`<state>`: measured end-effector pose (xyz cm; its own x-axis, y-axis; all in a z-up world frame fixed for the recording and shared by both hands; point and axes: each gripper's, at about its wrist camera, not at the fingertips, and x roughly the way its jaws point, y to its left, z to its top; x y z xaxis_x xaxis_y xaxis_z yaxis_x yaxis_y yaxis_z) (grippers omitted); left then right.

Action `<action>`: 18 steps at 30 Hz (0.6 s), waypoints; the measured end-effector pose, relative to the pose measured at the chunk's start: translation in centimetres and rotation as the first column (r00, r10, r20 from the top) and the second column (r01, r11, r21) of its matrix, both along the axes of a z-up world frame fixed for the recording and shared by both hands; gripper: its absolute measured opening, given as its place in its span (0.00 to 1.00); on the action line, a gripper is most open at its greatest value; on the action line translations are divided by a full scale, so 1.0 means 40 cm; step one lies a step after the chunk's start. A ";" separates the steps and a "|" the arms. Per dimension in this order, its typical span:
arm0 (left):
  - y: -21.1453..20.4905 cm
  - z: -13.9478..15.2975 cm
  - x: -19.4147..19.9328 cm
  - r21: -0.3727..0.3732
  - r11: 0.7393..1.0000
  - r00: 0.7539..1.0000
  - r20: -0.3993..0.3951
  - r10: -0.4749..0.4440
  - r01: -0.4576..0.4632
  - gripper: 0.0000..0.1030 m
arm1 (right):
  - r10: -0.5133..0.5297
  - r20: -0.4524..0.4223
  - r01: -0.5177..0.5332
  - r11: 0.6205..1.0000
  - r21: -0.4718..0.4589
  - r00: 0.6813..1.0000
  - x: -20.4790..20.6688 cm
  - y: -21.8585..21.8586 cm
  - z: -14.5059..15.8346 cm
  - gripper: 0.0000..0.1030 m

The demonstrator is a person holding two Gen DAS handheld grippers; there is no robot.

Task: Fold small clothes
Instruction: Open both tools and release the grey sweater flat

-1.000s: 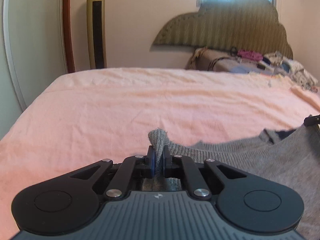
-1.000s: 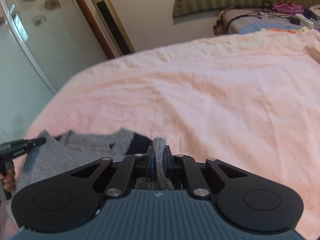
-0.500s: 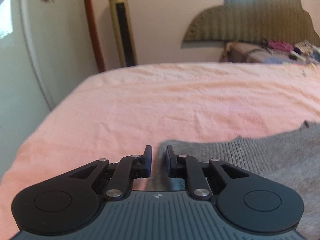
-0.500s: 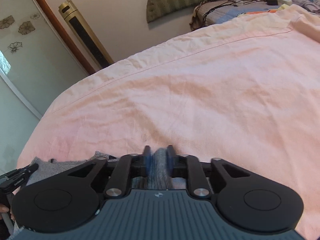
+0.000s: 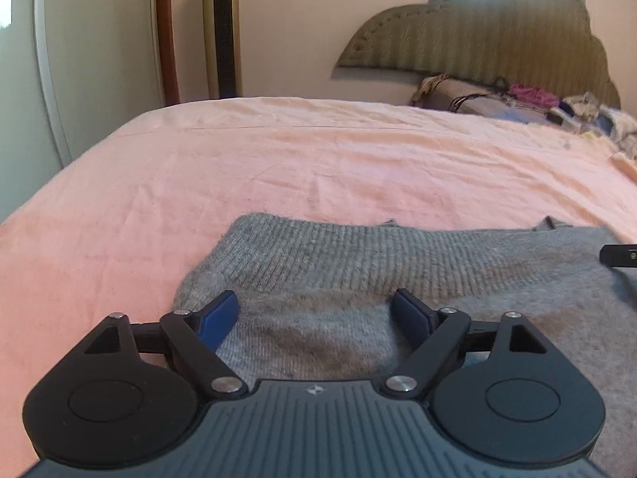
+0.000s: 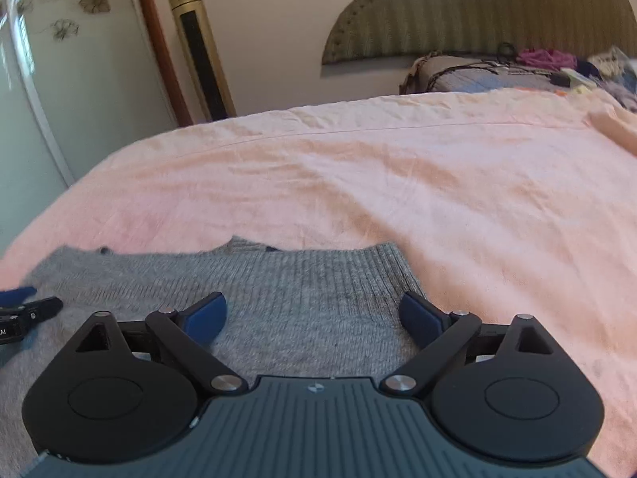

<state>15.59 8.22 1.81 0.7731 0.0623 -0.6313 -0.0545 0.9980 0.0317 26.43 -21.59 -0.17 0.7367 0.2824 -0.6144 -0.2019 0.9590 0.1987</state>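
A grey knitted sweater (image 5: pixel 398 263) lies flat on the pink bedsheet (image 5: pixel 278 167), its ribbed hem turned toward the far side. My left gripper (image 5: pixel 316 304) hovers over the sweater's left corner, jaws opening wide, pads off the knit. My right gripper (image 6: pixel 314 310) is above the sweater (image 6: pixel 310 290) at its right corner, jaws likewise opening, gripping nothing. The tip of the right gripper (image 5: pixel 619 255) pokes in at the right edge of the left wrist view. The left gripper's blue-tipped fingers (image 6: pixel 24 302) show at the left edge of the right wrist view.
A padded headboard (image 5: pixel 477 40) and a pile of bedding and clothes (image 5: pixel 517 99) stand at the far right. A gold tower fan (image 5: pixel 222 28) stands against the wall beside a wardrobe door (image 5: pixel 91 47). The bed's left edge (image 5: pixel 47 183) drops off near the wardrobe.
Both grippers held pinched folds of the grey knit a second ago; both have let go and opened wide. The sweater has dropped flat, and both hands have sunk lower.
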 end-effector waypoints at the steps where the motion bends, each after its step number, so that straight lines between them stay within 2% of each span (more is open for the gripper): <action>1: -0.013 0.001 -0.001 0.030 1.000 1.000 0.003 0.004 -0.004 0.85 | 0.000 -0.007 0.000 0.999 -0.037 1.000 0.007 0.014 -0.001 0.98; 4: -0.034 0.034 -0.063 0.110 0.993 0.999 0.035 0.041 -0.044 0.84 | -0.005 -0.006 0.004 0.989 -0.149 1.000 -0.011 0.057 0.002 0.98; 5: -0.029 0.056 -0.111 0.090 0.995 0.997 0.061 0.043 -0.049 0.84 | -0.021 -0.002 0.020 0.989 -0.144 1.000 -0.029 0.053 0.017 0.95; 6: -0.021 0.077 -0.165 0.043 0.999 0.995 0.095 0.011 -0.015 0.84 | -0.040 0.003 0.040 0.993 -0.113 0.999 -0.064 0.038 0.038 0.93; 8: -0.016 0.104 -0.252 -0.032 0.998 0.986 0.154 -0.056 0.062 0.84 | -0.006 0.052 0.008 0.999 -0.037 0.999 -0.156 0.014 0.077 0.96; 9: -0.028 0.109 -0.270 -0.047 0.995 0.985 0.156 -0.077 0.086 0.84 | 0.036 0.083 -0.034 0.999 -0.032 0.996 -0.198 0.017 0.090 1.00; 11: -0.052 0.090 -0.274 -0.046 0.991 0.987 0.105 -0.119 0.124 0.84 | 0.083 0.072 -0.077 0.993 -0.087 0.994 -0.237 0.049 0.095 1.00; 13: -0.066 0.039 -0.247 0.011 0.995 0.994 0.024 -0.104 0.104 0.85 | 0.123 0.009 -0.120 0.981 -0.154 0.992 -0.239 0.085 0.064 1.00; 14: -0.052 0.007 -0.239 0.005 0.995 0.995 0.021 -0.099 0.099 0.86 | 0.121 -0.023 -0.123 0.971 -0.204 0.992 -0.232 0.097 0.039 1.00; 15: -0.030 0.003 -0.238 -0.052 0.994 0.995 0.031 -0.097 0.099 0.88 | 0.120 -0.036 -0.125 0.963 -0.239 0.992 -0.225 0.096 0.012 1.00; 16: -0.019 0.006 -0.237 -0.065 0.993 0.995 0.028 -0.093 0.095 0.88 | 0.139 0.014 -0.133 0.968 -0.211 0.990 -0.232 0.074 0.000 1.00; 18: -0.022 0.005 -0.242 -0.028 0.995 0.995 0.026 -0.099 0.099 0.88 | 0.090 0.007 -0.088 0.983 -0.159 0.996 -0.220 0.033 0.000 1.00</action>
<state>5.93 7.34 2.00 0.7900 -0.0334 -0.6122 0.0442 0.9990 0.0025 17.61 -20.27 -0.18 0.7222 0.2471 -0.6461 -0.2894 0.9563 0.0423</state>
